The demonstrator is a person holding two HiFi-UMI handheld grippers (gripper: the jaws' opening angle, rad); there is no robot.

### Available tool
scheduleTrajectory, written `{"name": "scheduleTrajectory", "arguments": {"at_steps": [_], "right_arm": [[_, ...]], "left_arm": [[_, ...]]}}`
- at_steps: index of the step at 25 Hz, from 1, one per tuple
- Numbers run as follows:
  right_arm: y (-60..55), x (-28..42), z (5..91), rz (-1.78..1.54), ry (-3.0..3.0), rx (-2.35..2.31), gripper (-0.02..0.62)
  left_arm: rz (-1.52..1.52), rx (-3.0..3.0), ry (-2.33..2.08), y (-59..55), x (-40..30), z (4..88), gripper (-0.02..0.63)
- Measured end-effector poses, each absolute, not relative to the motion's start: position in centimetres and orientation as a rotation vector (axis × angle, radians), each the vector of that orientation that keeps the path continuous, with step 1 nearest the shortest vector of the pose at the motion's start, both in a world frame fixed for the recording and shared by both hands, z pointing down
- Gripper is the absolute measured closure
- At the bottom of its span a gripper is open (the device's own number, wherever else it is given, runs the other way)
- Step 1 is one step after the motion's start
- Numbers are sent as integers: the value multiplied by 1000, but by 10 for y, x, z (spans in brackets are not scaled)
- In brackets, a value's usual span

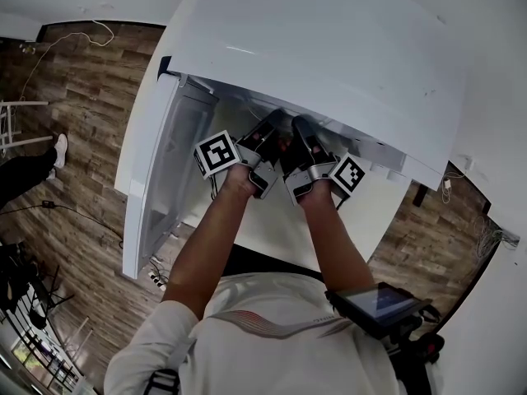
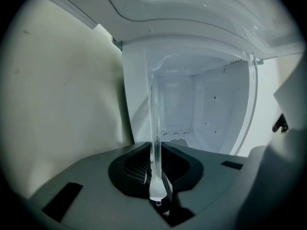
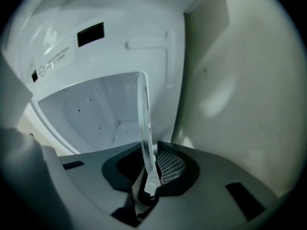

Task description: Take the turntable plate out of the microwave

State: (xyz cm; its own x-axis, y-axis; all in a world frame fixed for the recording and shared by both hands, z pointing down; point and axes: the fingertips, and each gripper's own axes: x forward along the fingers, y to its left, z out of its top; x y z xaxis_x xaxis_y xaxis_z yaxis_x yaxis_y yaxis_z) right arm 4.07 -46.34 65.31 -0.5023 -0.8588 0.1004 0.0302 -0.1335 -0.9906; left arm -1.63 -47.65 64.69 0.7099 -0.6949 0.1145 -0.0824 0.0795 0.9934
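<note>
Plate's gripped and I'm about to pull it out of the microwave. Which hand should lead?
Neither; left and right match. The left gripper and right gripper are each shut on the plate rim, side by side in the microwave. Probably pull with both.

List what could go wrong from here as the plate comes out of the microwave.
1. Both the left gripper and right gripper pinch only the thin rim of the smooth glass plate; it may slip and drop.
2. The head view shows the grippers close together at one edge, so the plate could sag or pivot.
3. A tilted plate might knock the frame of the microwave.
</note>
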Motion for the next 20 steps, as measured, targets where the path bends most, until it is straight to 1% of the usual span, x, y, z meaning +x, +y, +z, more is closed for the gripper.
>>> {"name": "scheduleTrajectory", "arguments": {"at_steps": [4, 6, 8, 20], "right_arm": [[-463, 40, 651, -1706, 1498, -977, 535], [-463, 39, 648, -1681, 1547, -1005, 556], [-463, 40, 645, -1653, 1559, -1003, 560], [-462, 41, 626, -1531, 1624, -942, 560]], "left_arm": [[-549, 1456, -655, -476, -15, 643, 566], [-582, 1455, -640, -476, -16, 640, 569], [-607, 1464, -623, -476, -16, 635, 571], [-651, 1557, -592, -473, -15, 620, 568]]}}
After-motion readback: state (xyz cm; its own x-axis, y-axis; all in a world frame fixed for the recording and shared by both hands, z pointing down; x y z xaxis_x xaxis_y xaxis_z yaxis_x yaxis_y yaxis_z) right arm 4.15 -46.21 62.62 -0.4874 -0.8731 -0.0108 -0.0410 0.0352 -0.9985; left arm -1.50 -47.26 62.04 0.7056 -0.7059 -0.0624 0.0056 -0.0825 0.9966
